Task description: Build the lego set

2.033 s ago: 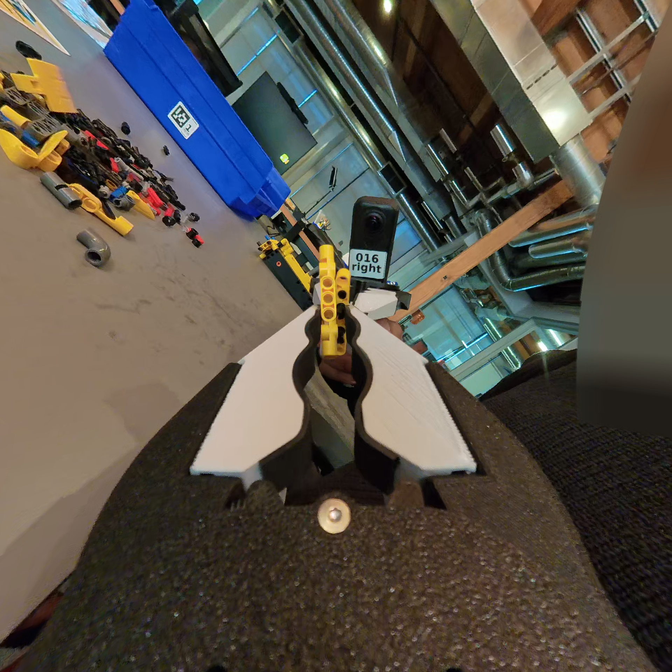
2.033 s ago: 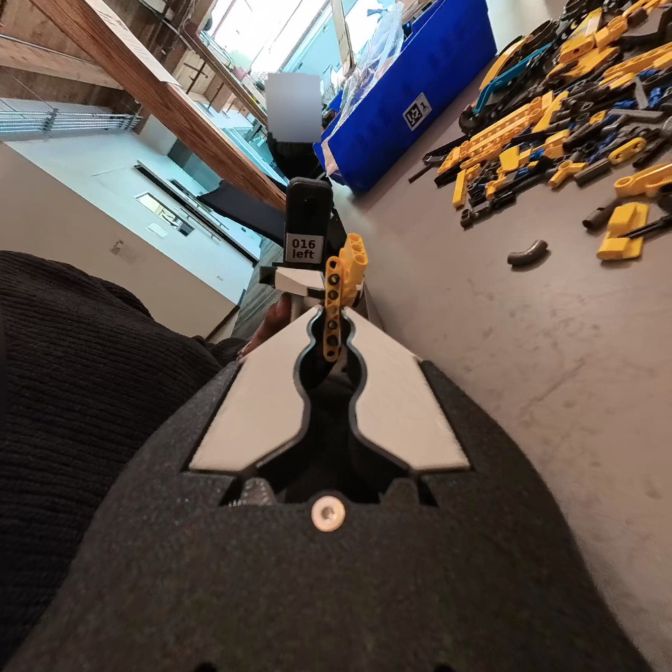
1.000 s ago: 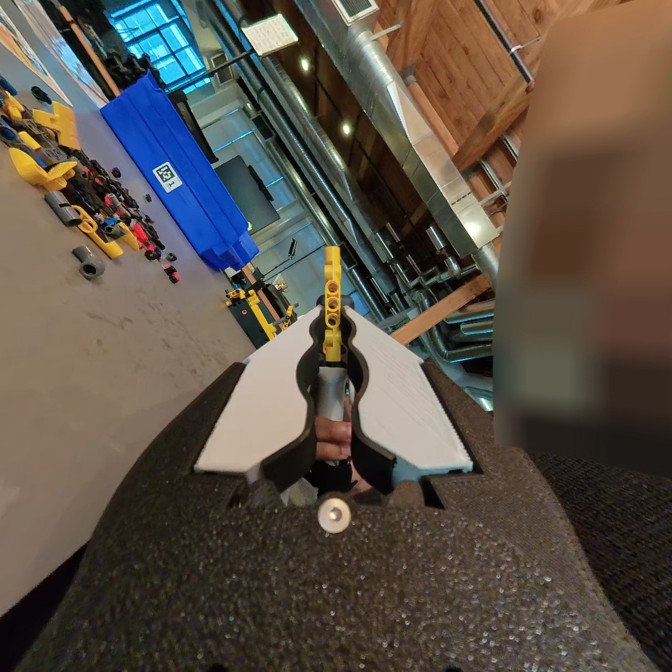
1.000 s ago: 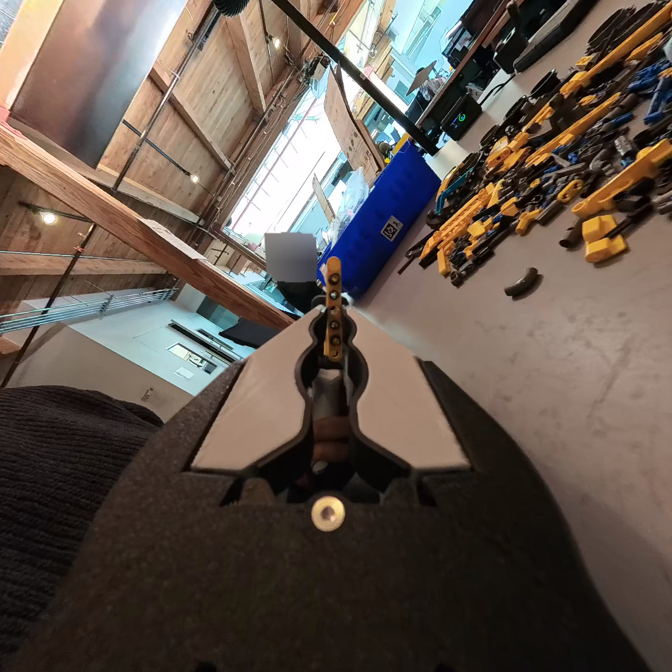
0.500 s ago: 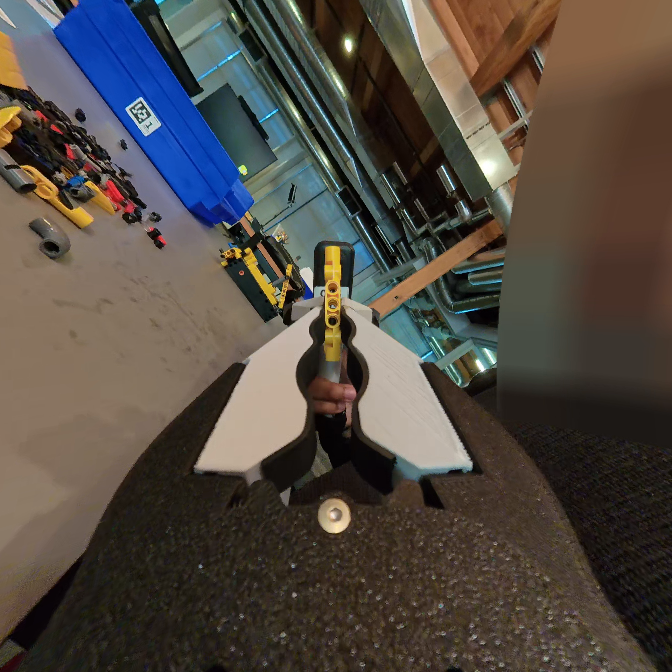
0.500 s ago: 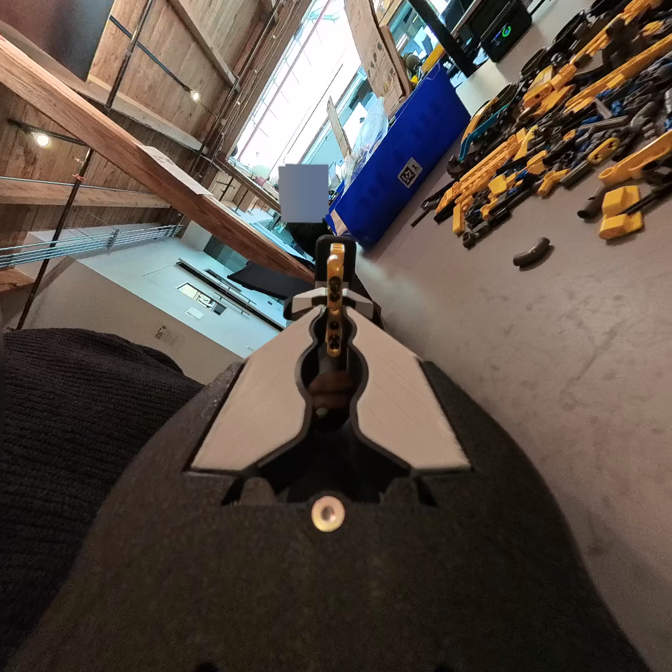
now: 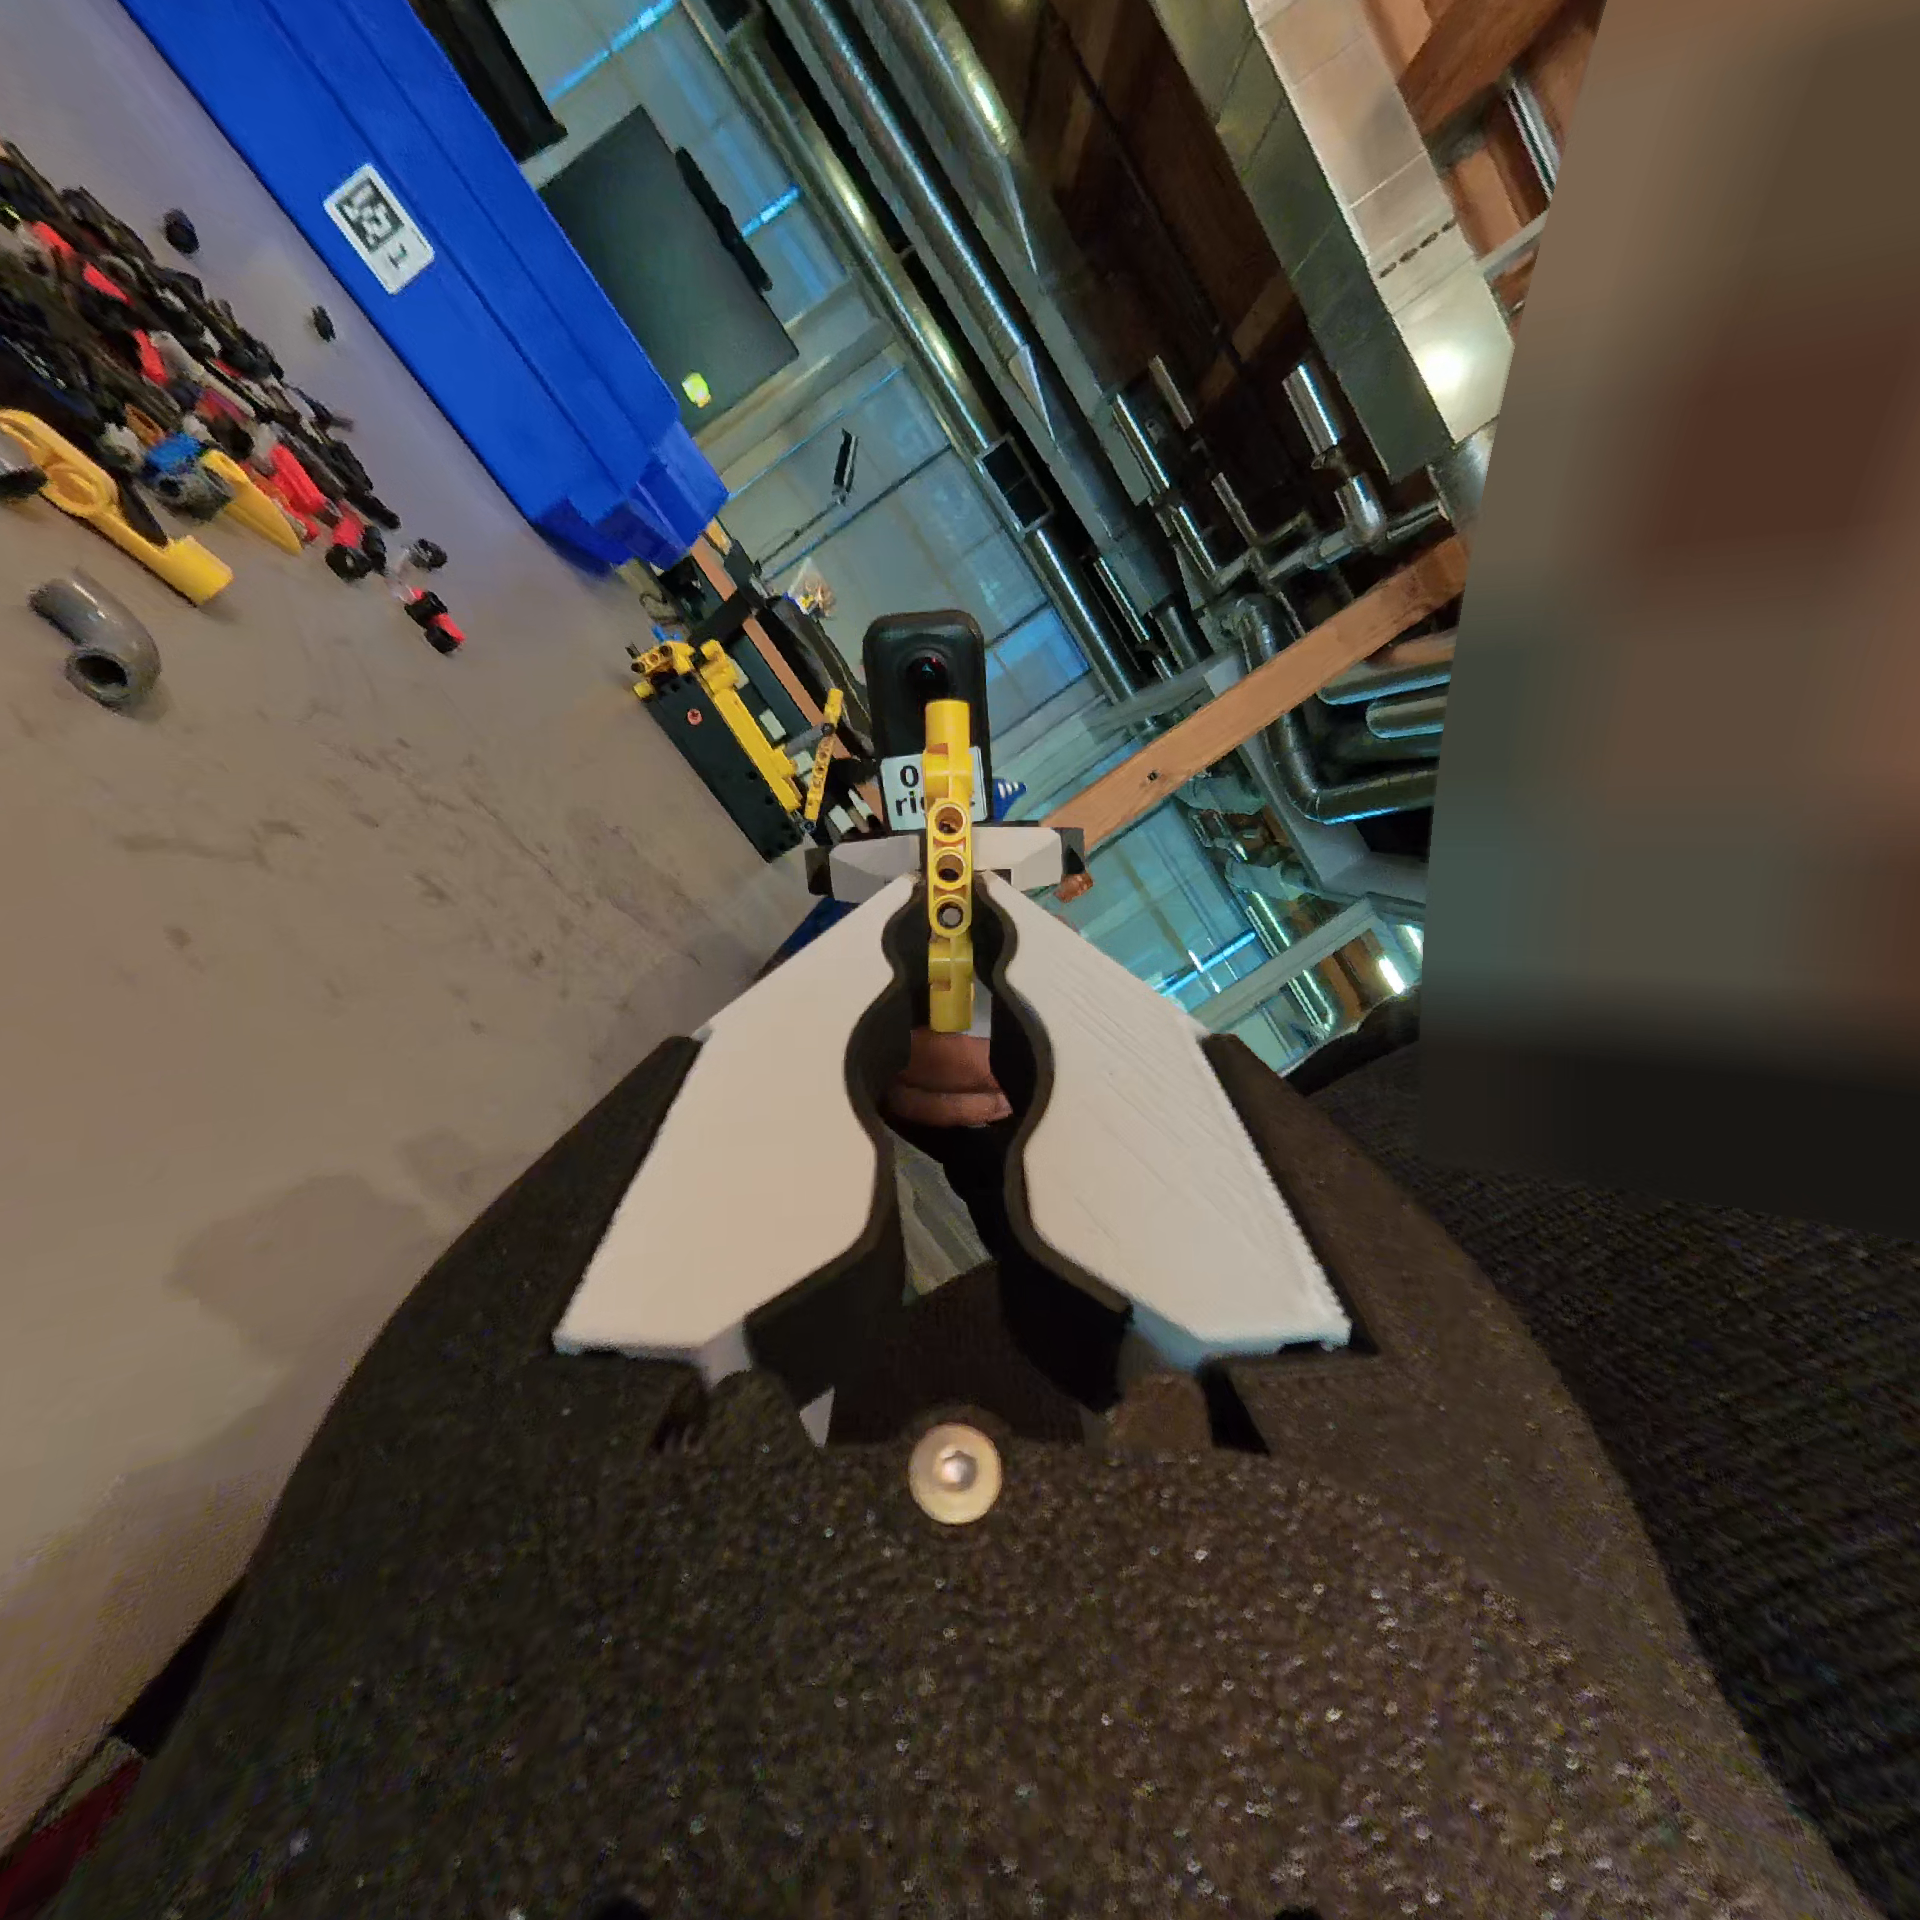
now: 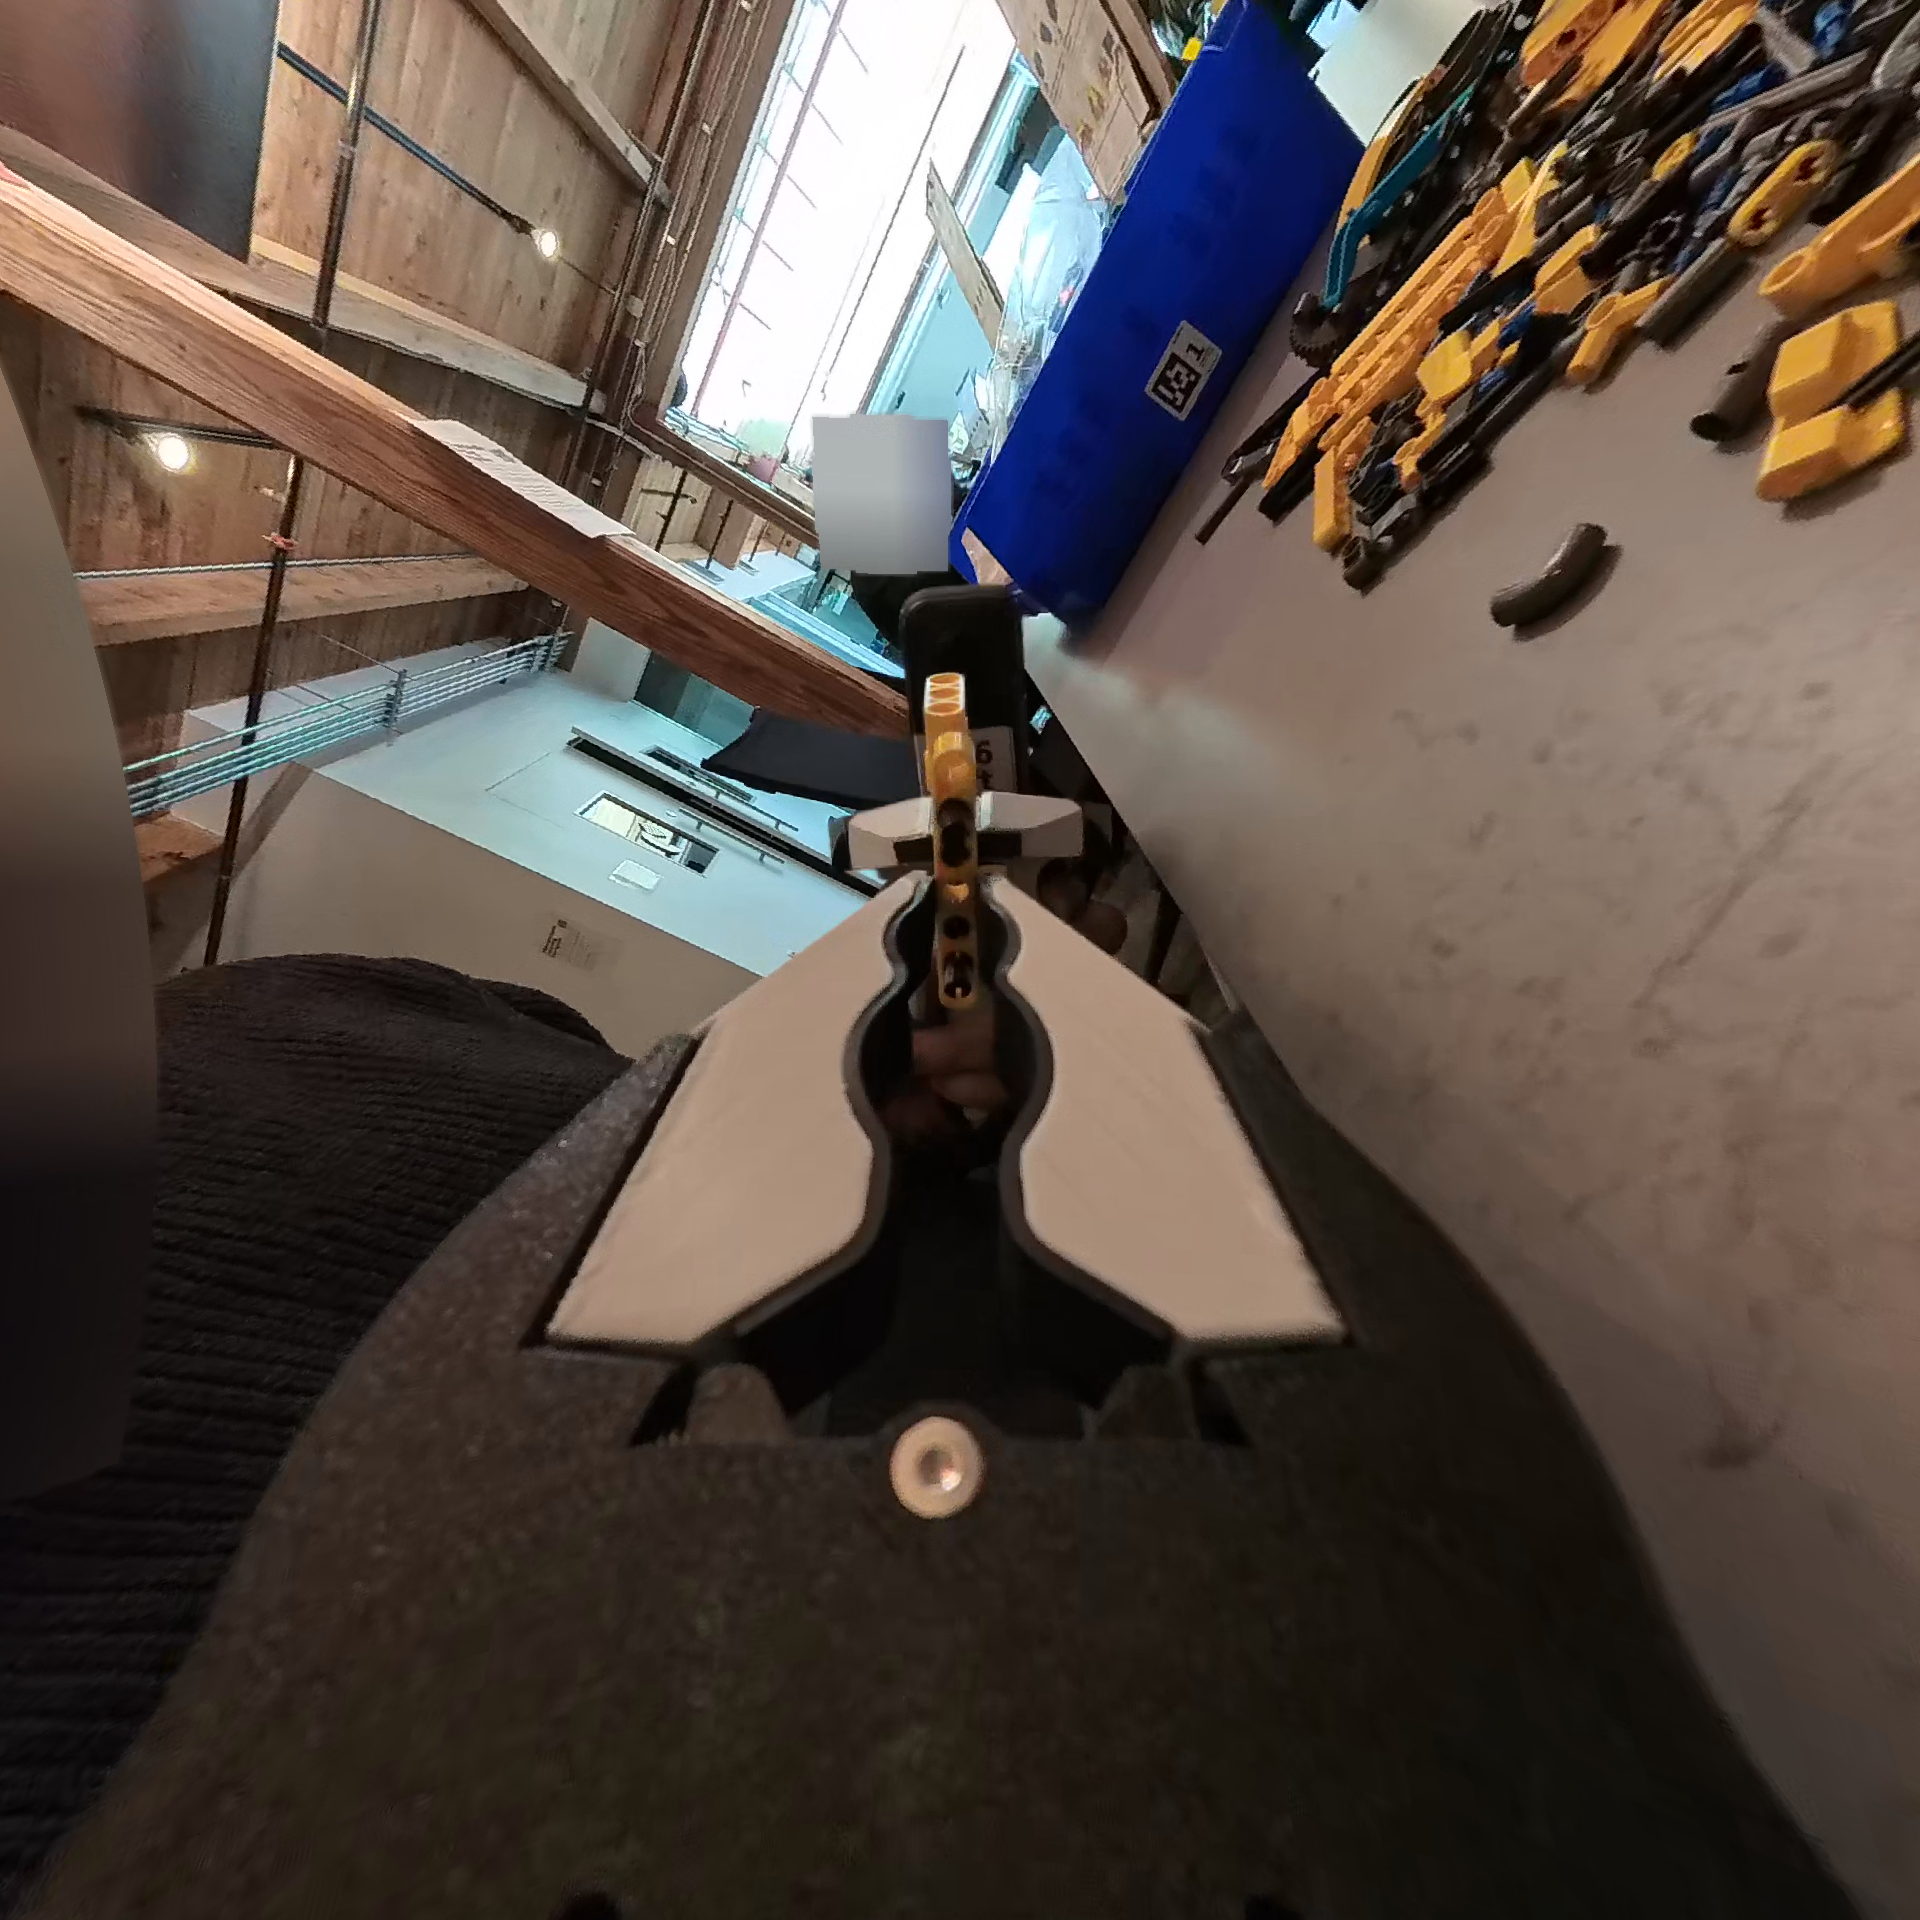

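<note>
My left gripper (image 7: 948, 883) is shut on a yellow beam with holes (image 7: 950, 961), held in the air beside the grey table (image 7: 312, 935). My right gripper (image 8: 954, 883) is shut on a second yellow beam with holes (image 8: 956, 971). The two grippers face each other tip to tip. In the left wrist view the right gripper's white fingers (image 7: 873, 862) sit just behind my beam. In the right wrist view the left gripper's fingers (image 8: 1039, 826) do the same. The two beams line up and overlap between the tips. I cannot tell whether they are joined.
A blue bin (image 7: 468, 291) (image 8: 1164, 312) stands at the back of the table (image 8: 1558, 1039). A pile of yellow, black and red parts (image 7: 156, 416) (image 8: 1558, 208) lies before it, with a grey elbow piece (image 7: 99, 644) (image 8: 1548, 582) apart. A black and yellow assembly (image 7: 717, 727) stands farther off. The grippers are tip to tip, or close to it.
A second ago the grippers pointed up and apart, each with its own beam. They have since turned back to face each other and the beams meet again.
</note>
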